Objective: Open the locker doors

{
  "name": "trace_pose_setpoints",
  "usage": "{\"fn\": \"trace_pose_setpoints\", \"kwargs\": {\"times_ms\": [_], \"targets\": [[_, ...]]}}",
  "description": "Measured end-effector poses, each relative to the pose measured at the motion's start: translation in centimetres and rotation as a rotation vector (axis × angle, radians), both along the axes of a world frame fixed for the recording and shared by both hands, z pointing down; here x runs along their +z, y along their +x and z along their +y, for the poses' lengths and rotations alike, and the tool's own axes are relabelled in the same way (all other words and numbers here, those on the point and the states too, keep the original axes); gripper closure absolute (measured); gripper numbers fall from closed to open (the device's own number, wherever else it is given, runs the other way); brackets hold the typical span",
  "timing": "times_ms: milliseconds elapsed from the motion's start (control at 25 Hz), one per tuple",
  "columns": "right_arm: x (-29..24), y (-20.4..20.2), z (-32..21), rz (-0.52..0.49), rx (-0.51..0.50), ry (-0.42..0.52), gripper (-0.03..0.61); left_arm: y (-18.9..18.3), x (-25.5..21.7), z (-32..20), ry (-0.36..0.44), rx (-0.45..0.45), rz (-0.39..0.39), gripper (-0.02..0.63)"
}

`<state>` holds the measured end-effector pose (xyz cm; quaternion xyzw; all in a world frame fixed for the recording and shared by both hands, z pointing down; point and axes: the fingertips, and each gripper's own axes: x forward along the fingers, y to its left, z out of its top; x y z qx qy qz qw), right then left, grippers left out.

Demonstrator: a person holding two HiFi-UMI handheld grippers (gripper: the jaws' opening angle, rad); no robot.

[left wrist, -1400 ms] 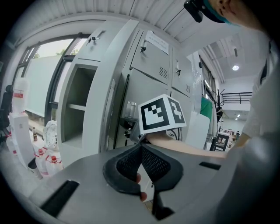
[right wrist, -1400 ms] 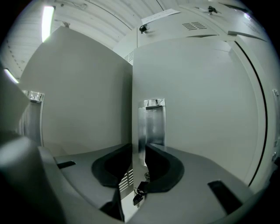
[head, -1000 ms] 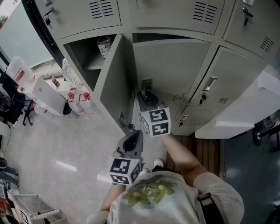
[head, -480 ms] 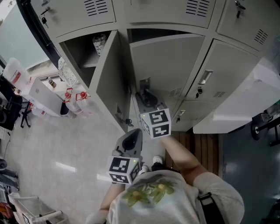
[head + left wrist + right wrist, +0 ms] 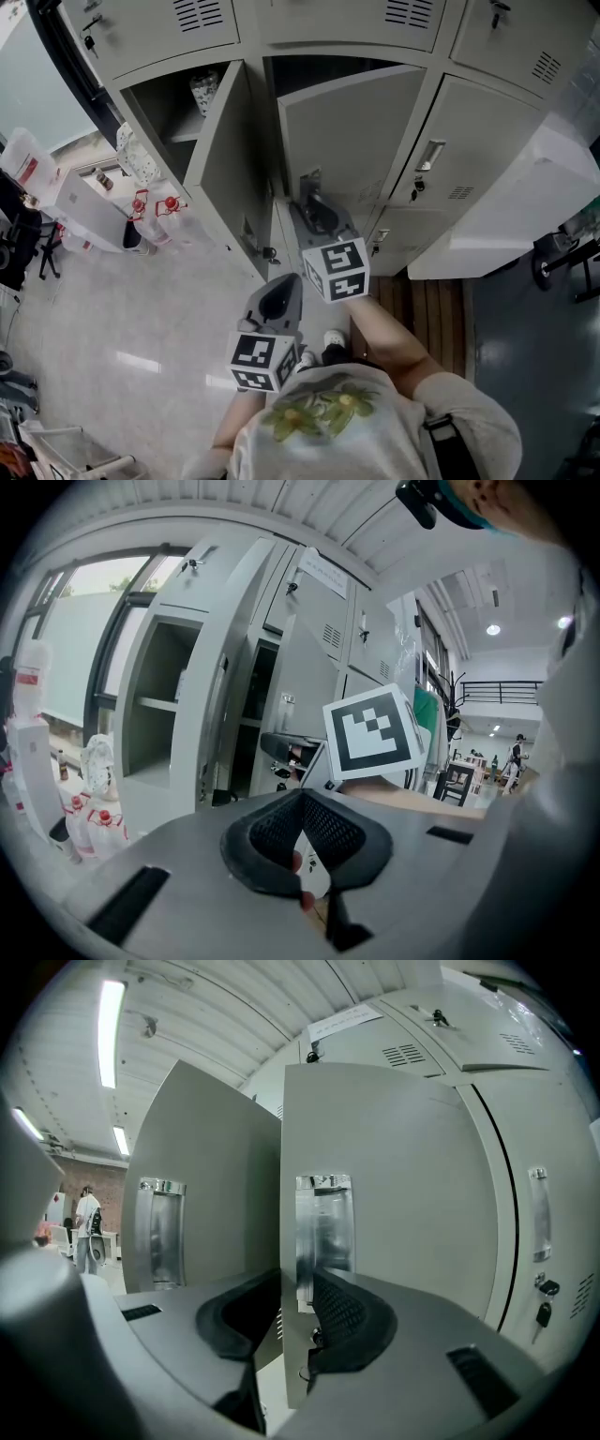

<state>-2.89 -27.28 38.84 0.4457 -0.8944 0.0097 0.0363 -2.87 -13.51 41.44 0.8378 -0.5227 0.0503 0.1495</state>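
The middle locker door [image 5: 361, 122] stands partly open, swung out from the row of grey lockers, and its free edge points toward the person. The right hand-held gripper [image 5: 312, 204] grasps this edge at the metal handle [image 5: 323, 1232]. In the right gripper view the edge of the door passes between the two jaws, one pad on each side of it, and the jaws are opening. The left locker door [image 5: 223, 178] beside it is wide open, so the shelf inside shows. The right locker door [image 5: 469, 141] is closed. The left hand-held gripper [image 5: 281, 298] is clenched with nothing in it and hangs lower, near the person's body, apart from the doors. Bottles [image 5: 150, 211] with red caps stand on the floor [image 5: 112, 309] at the left.
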Motion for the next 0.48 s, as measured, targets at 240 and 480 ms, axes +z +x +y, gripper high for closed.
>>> {"fn": "trace_pose_setpoints", "kwargs": {"times_ms": [240,480], "targets": [[0.0,1.0,1.3,-0.009,0.004,0.012,0.46,0.4,-0.1,0.6,0.013,0.013,-0.001,0.584],[0.0,1.8,2.4,-0.01,0.02,0.017,0.457,0.8,0.1,1.1,0.011,0.029,0.0,0.584]]}}
